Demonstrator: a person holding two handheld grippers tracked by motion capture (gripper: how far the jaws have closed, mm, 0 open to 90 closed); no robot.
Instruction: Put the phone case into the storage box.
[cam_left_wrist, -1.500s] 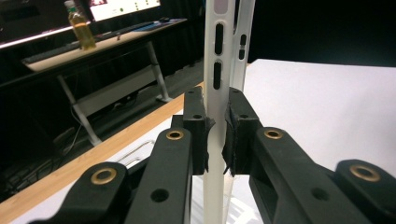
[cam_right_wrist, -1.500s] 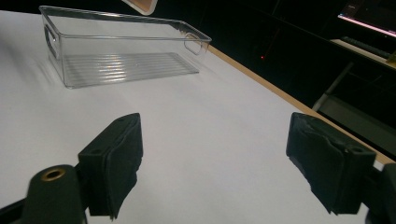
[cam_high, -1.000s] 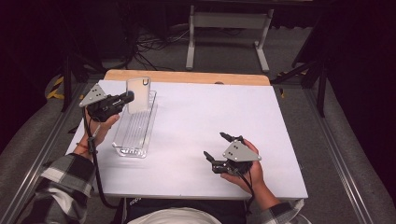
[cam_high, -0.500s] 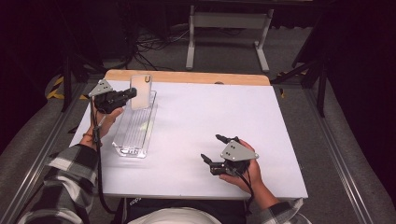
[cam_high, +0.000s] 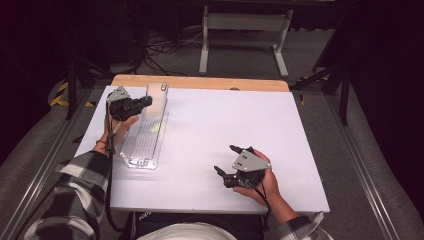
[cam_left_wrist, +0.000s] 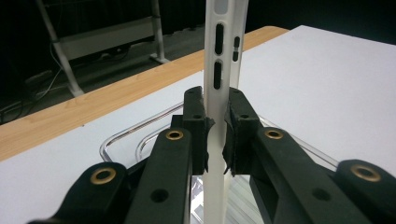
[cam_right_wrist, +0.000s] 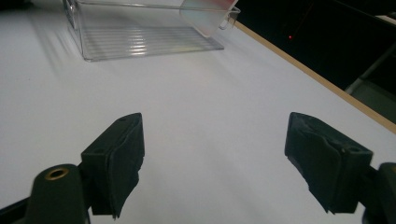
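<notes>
A pale translucent phone case (cam_high: 158, 99) stands on edge over the far end of a clear plastic tray (cam_high: 131, 150) at the table's left. My left gripper (cam_high: 147, 102) is shut on it. In the left gripper view the pads (cam_left_wrist: 196, 123) pinch the case's thin wall (cam_left_wrist: 218, 56) above the tray's rim (cam_left_wrist: 119, 136). Near the table's front edge my right gripper (cam_high: 225, 158) lies open in the person's hand. Its jaws have drawn in slightly and still stand wide apart (cam_right_wrist: 215, 154) with only white tabletop between them. The right gripper view shows the tray (cam_right_wrist: 140, 37) and the case (cam_right_wrist: 205, 16) farther off.
The white table top (cam_high: 240, 115) has a wooden strip (cam_high: 200, 82) along its far edge. Beyond it stand a metal stand (cam_high: 240, 30) and cables on a dark floor. Rails run along both sides of the table.
My left gripper has carried the case a little away from the person and lower, down toward the tray's far end. The right hand has stayed in place.
</notes>
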